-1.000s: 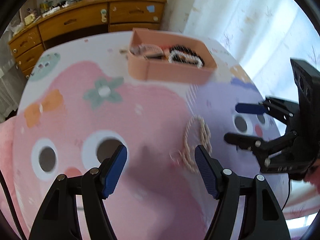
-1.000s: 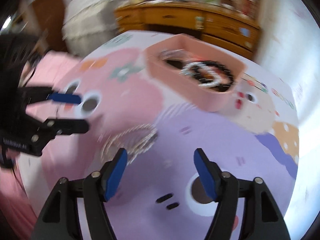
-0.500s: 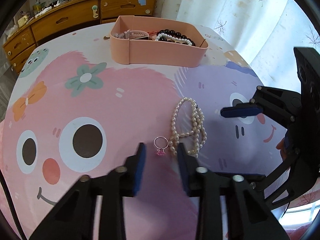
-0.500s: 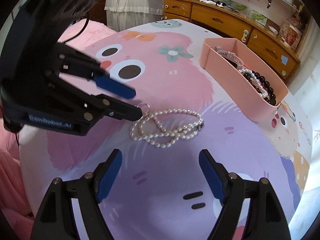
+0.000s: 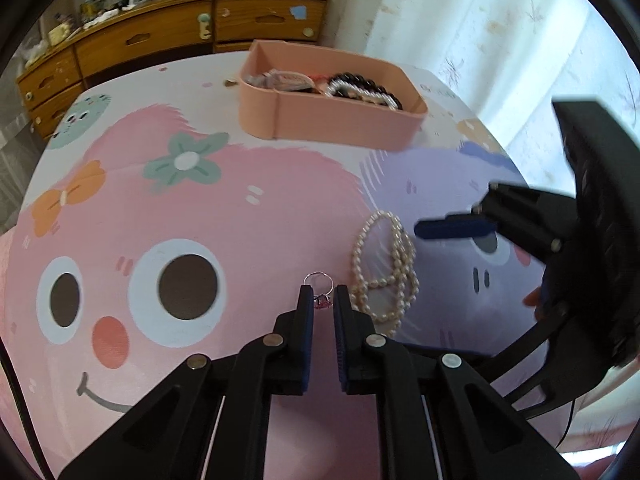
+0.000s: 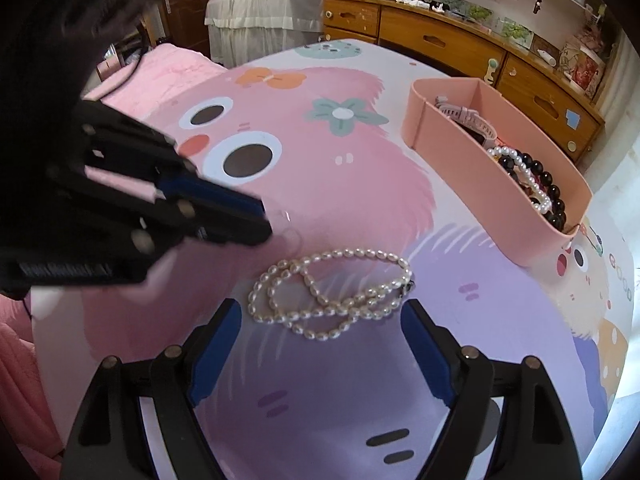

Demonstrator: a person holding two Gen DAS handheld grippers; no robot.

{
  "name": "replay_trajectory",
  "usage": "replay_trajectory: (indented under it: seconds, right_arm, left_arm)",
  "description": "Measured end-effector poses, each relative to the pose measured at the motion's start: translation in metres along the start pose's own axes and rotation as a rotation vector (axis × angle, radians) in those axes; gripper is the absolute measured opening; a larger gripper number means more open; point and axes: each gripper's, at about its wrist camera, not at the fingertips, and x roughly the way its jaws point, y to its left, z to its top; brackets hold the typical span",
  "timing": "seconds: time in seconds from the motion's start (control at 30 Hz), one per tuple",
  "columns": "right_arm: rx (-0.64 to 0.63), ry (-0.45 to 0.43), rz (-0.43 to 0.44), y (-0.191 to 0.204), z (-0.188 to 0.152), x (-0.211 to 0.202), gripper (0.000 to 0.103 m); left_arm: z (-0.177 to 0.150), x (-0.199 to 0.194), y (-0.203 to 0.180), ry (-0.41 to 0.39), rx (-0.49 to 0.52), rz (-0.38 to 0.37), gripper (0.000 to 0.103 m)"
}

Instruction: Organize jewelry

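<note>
I see a round table with pink-and-purple cartoon cloth [image 5: 248, 240] carrying a pink plastic tray [image 5: 340, 124], white pearl necklace [image 6: 332, 296], and small pink-stone ring [image 5: 320, 286].

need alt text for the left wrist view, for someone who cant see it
The left tongs are shut on a small ring with a pink stone lying on a cartoon-print cloth. A pearl necklace lies just right of it, the open right tongs hover beyond, and a pink tray of jewelry sits farther back.

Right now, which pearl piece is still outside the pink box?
The long white pearl necklace, coiled loose on the mat between the open right gripper fingers. The other pearl strand already lies inside the pink box with black beads.
</note>
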Motion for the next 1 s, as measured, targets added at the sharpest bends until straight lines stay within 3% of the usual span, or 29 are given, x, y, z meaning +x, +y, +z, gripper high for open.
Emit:
replay_trajectory:
  seconds: [0.23,0.33,0.4,0.6,0.8,1.0]
  right_arm:
    - [0.004,0.0,-0.02,0.001,0.002,0.002,0.081]
    - [0.011,-0.004,-0.023,0.002,0.003,0.001,0.072]
    - [0.015,-0.007,-0.025,0.002,0.006,0.001,0.063]
    - [0.04,-0.003,-0.033,0.001,0.012,0.001,0.017]
    - [0.065,0.014,-0.047,0.003,0.015,0.002,0.014]
    - [0.172,0.019,-0.015,0.0,0.018,-0.001,0.008]
  left_arm:
    - [0.005,-0.01,0.018,-0.021,-0.049,0.037,0.008]
    - [0.005,-0.01,0.024,-0.022,-0.066,0.057,0.008]
    - [0.005,-0.011,0.027,-0.025,-0.082,0.055,0.008]
    - [0.005,-0.017,0.031,-0.046,-0.102,0.059,0.008]
    - [0.002,-0.027,0.031,-0.06,-0.09,0.058,0.008]
    - [0.005,-0.045,0.034,-0.085,-0.063,0.067,0.008]
